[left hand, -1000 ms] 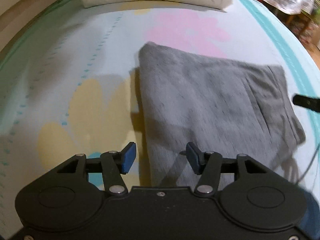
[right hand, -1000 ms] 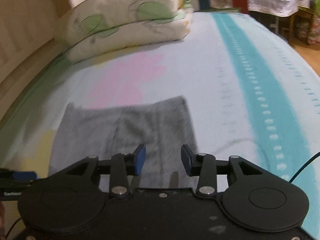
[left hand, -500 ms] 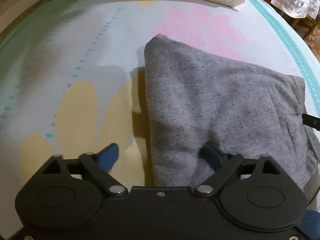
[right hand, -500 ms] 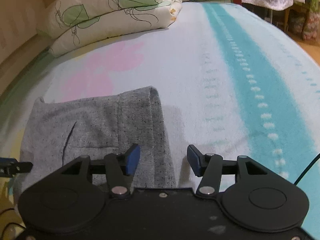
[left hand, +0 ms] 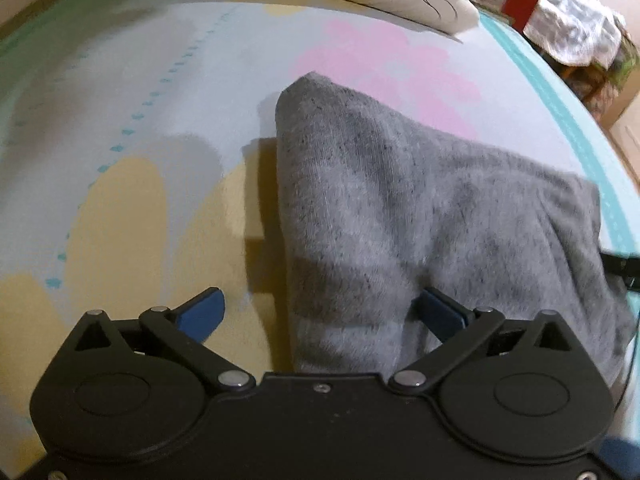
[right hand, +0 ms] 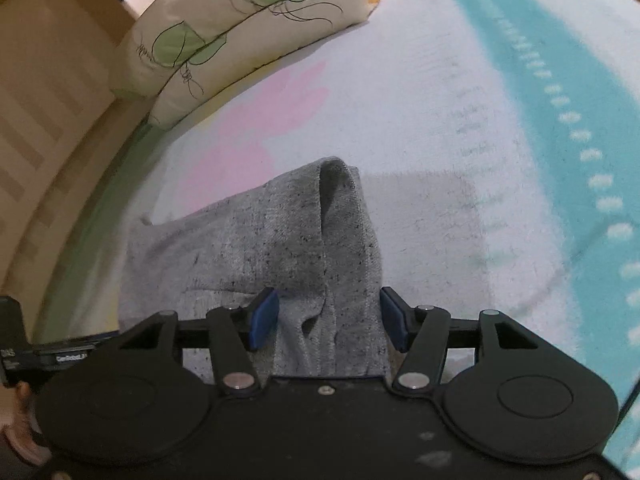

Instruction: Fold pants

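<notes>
left claw (left hand: 322, 314) splayed wide, right claw (right hand: 328, 318) straddling pants (right hand: 304, 248) edge, both angled down

Heathered grey knit pants (left hand: 420, 216) with dark flecks, pale blue bedsheet (left hand: 120, 92) with pink and yellow flower shapes and teal dashed stripes, cream quilt (right hand: 248, 28) with green leaves far.

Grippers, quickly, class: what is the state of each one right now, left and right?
Left gripper: fingers wide open, straddling the near edge of the grey pants, not gripping.
Right gripper: open, pants edge between its fingers, not clamped.
</notes>
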